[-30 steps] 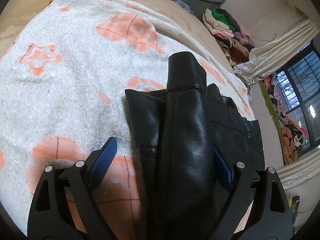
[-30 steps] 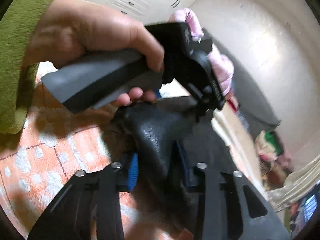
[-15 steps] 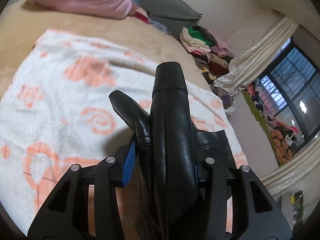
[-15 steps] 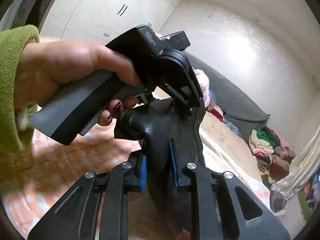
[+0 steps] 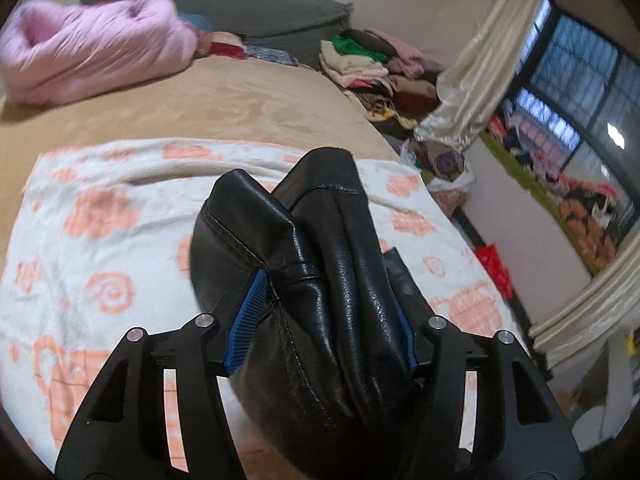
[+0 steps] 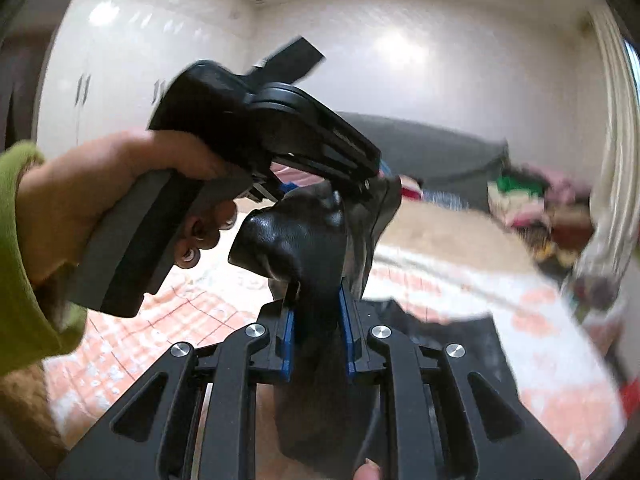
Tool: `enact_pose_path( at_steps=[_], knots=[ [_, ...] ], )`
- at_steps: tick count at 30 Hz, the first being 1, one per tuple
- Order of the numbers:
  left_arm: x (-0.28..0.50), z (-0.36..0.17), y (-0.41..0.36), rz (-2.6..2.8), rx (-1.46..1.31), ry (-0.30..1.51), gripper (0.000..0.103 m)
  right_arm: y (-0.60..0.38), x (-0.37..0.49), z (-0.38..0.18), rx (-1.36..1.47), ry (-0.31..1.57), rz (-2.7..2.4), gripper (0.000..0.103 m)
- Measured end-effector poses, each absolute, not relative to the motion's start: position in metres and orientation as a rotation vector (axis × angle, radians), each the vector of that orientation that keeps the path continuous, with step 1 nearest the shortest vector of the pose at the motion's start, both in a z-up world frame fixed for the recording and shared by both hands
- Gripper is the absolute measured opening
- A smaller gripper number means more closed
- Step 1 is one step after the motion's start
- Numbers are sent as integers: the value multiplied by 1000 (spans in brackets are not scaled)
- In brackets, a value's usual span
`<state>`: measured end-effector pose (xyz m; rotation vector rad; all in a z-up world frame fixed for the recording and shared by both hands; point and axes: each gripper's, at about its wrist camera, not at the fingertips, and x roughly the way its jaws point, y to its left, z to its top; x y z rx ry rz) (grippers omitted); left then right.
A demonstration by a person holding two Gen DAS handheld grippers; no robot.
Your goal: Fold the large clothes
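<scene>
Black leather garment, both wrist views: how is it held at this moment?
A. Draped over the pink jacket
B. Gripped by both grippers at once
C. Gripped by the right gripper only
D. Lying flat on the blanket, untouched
B: the black leather garment is bunched between the blue pads of the left gripper, and the right gripper pinches another fold of it above the patterned blanket.

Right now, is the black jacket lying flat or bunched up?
Bunched up: the black jacket bulges in thick folds between both grippers, raised off the blanket.

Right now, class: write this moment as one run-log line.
left gripper: shut on black leather garment | right gripper: shut on it | garment: lifted above patterned blanket
</scene>
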<state>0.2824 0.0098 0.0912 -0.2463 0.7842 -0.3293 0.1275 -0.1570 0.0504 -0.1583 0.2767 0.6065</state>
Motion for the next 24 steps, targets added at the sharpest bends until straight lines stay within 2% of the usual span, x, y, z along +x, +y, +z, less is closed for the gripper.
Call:
enact_pose_path(
  at_steps=[6, 11, 14, 18, 20, 21, 22, 23, 24],
  knots=[
    [295, 85, -55, -373, -151, 814, 53, -211, 136, 37, -24, 347, 565, 14],
    [297, 83, -73, -434, -200, 799, 54, -250, 154, 18, 103, 459, 500, 14],
    [286, 75, -69, -420, -176, 777, 56, -284, 173, -5, 261, 616, 443, 14],
    [272, 31, -51, -331, -136, 855, 59, -326, 194, -41, 559, 802, 470, 16],
    [267, 5, -47, -312, -118, 905, 61, -338, 202, -54, 665, 869, 474, 22],
    [265, -10, -46, -307, -113, 936, 61, -342, 204, -58, 692, 889, 462, 41],
    [264, -22, -46, -319, -121, 967, 61, -342, 206, -60, 690, 907, 458, 54],
    [263, -30, -44, -320, -134, 977, 61, -341, 207, -58, 689, 912, 470, 56],
    [263, -34, -43, -299, -132, 969, 62, -340, 212, -51, 687, 915, 479, 66]
  ],
)
